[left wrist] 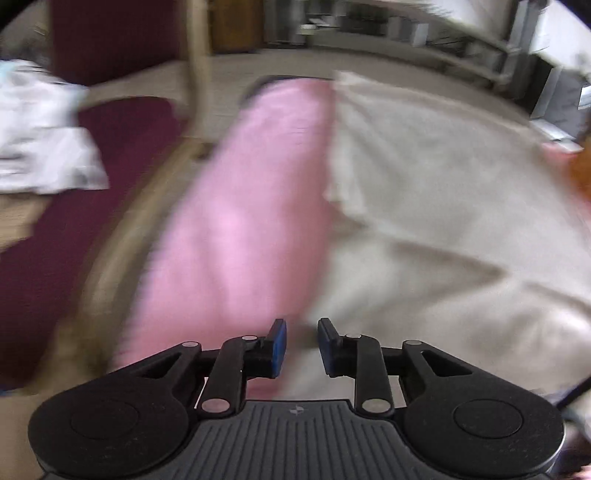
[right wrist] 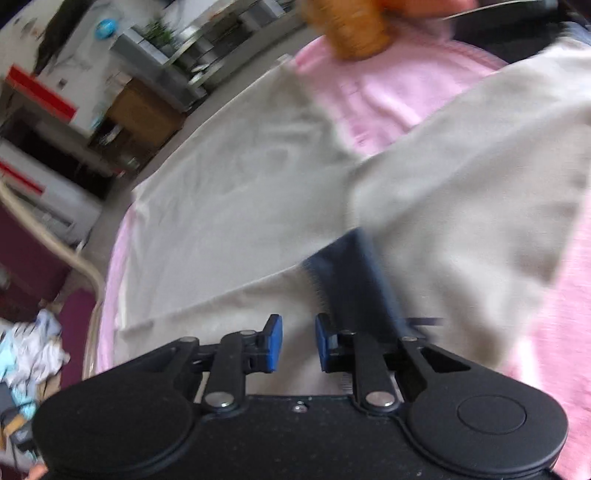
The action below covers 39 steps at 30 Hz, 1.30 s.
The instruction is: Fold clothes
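Observation:
A cream garment (left wrist: 436, 206) lies spread over a pink cloth (left wrist: 229, 229) on a low surface; both views are motion-blurred. My left gripper (left wrist: 302, 347) hovers open above the line where cream meets pink, with nothing between its blue pads. In the right wrist view the cream garment (right wrist: 236, 206) has one part folded over itself at the right, and a dark navy collar or trim (right wrist: 351, 273) shows just ahead of my right gripper (right wrist: 298, 343). That gripper is open and empty, close above the cloth. The pink cloth (right wrist: 388, 99) shows beyond and to the right.
A beige curved frame rail (left wrist: 147, 221) runs along the pink cloth's left side, with maroon cushions (left wrist: 48, 266) beyond. A crumpled white and blue clothes pile (left wrist: 40, 136) sits at the left. An orange sleeve (right wrist: 354, 26) reaches in at the top. Shelves and cabinets (right wrist: 147, 107) stand behind.

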Available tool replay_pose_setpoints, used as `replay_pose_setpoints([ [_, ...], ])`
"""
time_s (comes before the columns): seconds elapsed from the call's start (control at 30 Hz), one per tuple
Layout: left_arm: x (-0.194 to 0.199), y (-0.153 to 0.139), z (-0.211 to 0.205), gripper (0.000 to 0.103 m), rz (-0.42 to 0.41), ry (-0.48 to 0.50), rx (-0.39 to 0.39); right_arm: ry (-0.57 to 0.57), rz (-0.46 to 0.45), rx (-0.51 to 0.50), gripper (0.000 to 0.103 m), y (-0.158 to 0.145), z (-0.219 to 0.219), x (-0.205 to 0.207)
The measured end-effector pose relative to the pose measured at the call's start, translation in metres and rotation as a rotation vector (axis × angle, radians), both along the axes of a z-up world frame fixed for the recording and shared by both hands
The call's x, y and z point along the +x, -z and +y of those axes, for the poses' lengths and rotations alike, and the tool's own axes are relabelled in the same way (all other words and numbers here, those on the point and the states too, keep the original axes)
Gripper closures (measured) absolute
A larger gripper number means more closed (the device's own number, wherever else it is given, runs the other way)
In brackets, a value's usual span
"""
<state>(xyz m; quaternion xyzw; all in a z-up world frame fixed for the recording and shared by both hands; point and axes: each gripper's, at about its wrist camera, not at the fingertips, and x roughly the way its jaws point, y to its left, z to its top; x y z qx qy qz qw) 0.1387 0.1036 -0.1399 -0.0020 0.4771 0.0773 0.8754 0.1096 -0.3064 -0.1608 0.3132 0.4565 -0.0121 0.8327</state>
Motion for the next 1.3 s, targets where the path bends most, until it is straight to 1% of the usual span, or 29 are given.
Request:
replay_pose_setpoints([
  [0.03, -0.007, -0.003, 0.003, 0.089, 0.001, -0.005, 0.004, 0.019, -0.004, -0.054, 0.085, -0.007, -0.002, -0.007],
  [0.07, -0.015, -0.006, 0.006, 0.088, 0.003, -0.01, 0.008, 0.034, -0.012, -0.107, 0.082, -0.015, -0.002, -0.014],
  [0.1, -0.023, -0.01, 0.008, 0.087, -0.004, -0.006, -0.001, 0.048, -0.02, -0.16, 0.082, -0.022, -0.003, -0.021],
  [0.13, -0.031, -0.015, 0.008, 0.086, -0.023, 0.012, -0.025, 0.045, -0.041, -0.157, 0.082, -0.028, -0.005, -0.028],
  [0.2, -0.049, -0.027, 0.003, 0.083, -0.061, 0.064, -0.059, 0.021, -0.102, -0.106, 0.081, -0.039, -0.009, -0.041],
  [0.23, -0.055, -0.03, -0.001, 0.082, -0.078, 0.093, -0.07, 0.013, -0.128, -0.101, 0.081, -0.045, -0.009, -0.048],
  [0.27, -0.06, -0.033, -0.006, 0.076, -0.094, 0.124, -0.072, 0.004, -0.153, -0.113, 0.08, -0.05, -0.007, -0.054],
  [0.3, -0.062, -0.032, -0.011, 0.073, -0.103, 0.15, -0.062, -0.007, -0.174, -0.129, 0.079, -0.054, -0.004, -0.058],
  [0.37, -0.06, -0.023, -0.024, 0.073, -0.103, 0.184, -0.019, -0.039, -0.177, -0.146, 0.079, -0.053, 0.0, -0.05],
  [0.47, -0.056, -0.01, -0.037, 0.074, -0.099, 0.205, 0.02, -0.098, -0.134, -0.156, 0.079, -0.04, 0.016, -0.036],
  [0.53, -0.054, -0.003, -0.042, 0.074, -0.104, 0.217, 0.057, -0.161, -0.11, -0.14, 0.079, -0.032, 0.029, -0.03],
  [0.6, -0.049, 0.007, -0.045, 0.074, -0.096, 0.233, 0.103, -0.221, -0.079, -0.132, 0.079, -0.023, 0.042, -0.025],
  [0.63, -0.046, 0.012, -0.047, 0.074, -0.084, 0.238, 0.114, -0.241, -0.06, -0.135, 0.079, -0.017, 0.047, -0.021],
  [0.73, -0.044, 0.016, -0.049, 0.074, -0.073, 0.241, 0.126, -0.283, -0.005, -0.175, 0.081, -0.002, 0.059, -0.014],
  [0.8, -0.048, 0.015, -0.048, 0.074, -0.058, 0.244, 0.122, -0.314, -0.003, -0.207, 0.081, -0.001, 0.064, -0.016],
  [0.83, -0.05, 0.014, -0.047, 0.074, -0.048, 0.245, 0.117, -0.329, 0.001, -0.218, 0.081, -0.002, 0.065, -0.019],
  [0.93, -0.059, 0.011, -0.044, 0.074, -0.019, 0.249, 0.102, -0.358, 0.06, -0.271, 0.081, -0.003, 0.066, -0.039],
  [1.0, -0.064, 0.009, -0.042, 0.074, 0.0, 0.252, 0.091, -0.346, 0.081, -0.338, 0.081, -0.005, 0.067, -0.056],
  [1.03, -0.068, 0.007, -0.04, 0.074, -0.001, 0.252, 0.08, -0.334, 0.084, -0.354, 0.081, -0.006, 0.066, -0.064],
  [1.13, -0.078, -0.006, -0.037, 0.074, -0.089, 0.246, 0.047, -0.286, 0.082, -0.339, 0.081, -0.01, 0.059, -0.079],
  [1.17, -0.079, -0.011, -0.036, 0.074, -0.119, 0.24, 0.04, -0.261, 0.067, -0.334, 0.081, -0.012, 0.055, -0.08],
  [1.23, -0.074, -0.012, -0.034, 0.073, -0.139, 0.217, 0.033, -0.203, 0.023, -0.332, 0.082, -0.018, 0.047, -0.078],
  [1.3, -0.066, -0.009, -0.032, 0.073, -0.138, 0.197, 0.032, -0.16, -0.014, -0.33, 0.092, -0.021, 0.041, -0.07],
])
